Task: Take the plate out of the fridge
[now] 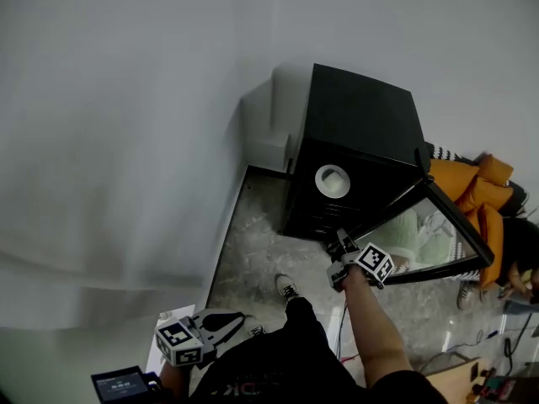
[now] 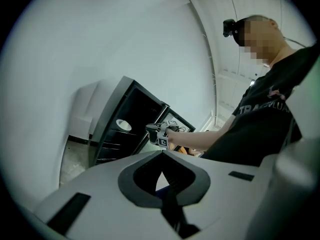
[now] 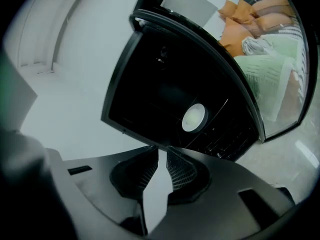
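A black mini fridge point(image 1: 362, 116) stands against the white wall with its glass door point(image 1: 438, 225) swung open to the right. A white plate point(image 1: 332, 180) rests on an upper shelf inside; it also shows in the left gripper view as the plate point(image 2: 123, 125) and in the right gripper view as the plate point(image 3: 193, 117). My right gripper point(image 1: 340, 244) is held out in front of the fridge's lower shelves, below the plate and short of it. Its jaws stand a narrow slit apart with nothing between them point(image 3: 162, 150). My left gripper point(image 1: 240, 316) hangs low at the left, far from the fridge, jaws together and empty point(image 2: 162, 153).
The open door point(image 3: 272, 84) juts out on the right of the fridge mouth. Orange cushions point(image 1: 472, 183) and a green-and-white cloth lie behind it. Cables point(image 1: 472, 348) run over the marble floor point(image 1: 253, 242). A small screen device point(image 1: 122, 385) sits at bottom left.
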Available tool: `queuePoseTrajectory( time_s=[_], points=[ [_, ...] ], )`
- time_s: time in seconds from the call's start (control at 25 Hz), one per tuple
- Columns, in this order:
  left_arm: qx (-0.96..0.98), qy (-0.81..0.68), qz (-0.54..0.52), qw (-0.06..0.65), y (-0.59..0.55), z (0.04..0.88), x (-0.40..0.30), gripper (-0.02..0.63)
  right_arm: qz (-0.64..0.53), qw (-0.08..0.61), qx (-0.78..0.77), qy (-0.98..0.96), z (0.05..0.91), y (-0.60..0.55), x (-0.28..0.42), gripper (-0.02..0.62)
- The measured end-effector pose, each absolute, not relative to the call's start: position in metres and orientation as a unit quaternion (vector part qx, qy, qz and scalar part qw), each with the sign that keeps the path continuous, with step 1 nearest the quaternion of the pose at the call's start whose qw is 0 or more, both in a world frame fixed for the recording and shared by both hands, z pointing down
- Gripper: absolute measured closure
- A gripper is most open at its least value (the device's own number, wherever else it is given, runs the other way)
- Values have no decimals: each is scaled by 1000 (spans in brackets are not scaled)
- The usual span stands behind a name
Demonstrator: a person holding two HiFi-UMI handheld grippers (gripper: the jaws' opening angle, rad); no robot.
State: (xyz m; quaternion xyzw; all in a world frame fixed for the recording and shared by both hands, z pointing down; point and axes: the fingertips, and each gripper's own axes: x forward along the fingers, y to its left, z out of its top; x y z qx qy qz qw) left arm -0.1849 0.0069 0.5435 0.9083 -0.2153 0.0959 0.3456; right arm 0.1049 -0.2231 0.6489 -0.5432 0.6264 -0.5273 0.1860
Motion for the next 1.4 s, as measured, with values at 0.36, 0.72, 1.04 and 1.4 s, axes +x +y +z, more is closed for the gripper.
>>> queuePoseTrajectory(
  time_s=[0.36,0.72,1.04,1.4],
  points=[
    [876,-268,88,390,-31,560,-179,607,-596,219,-601,485,723,-316,154,505],
    [847,-303,85,428,-61,572,-166,607,-633,201,-634,397,785,-364,185,494],
    [838,-311,76,442,-79,574,-156,607,-643,195,-631,388,795,-368,181,494],
    [834,-311,80,448,-88,576,-154,607,-641,196,-636,382,799,-362,181,494]
  ],
)
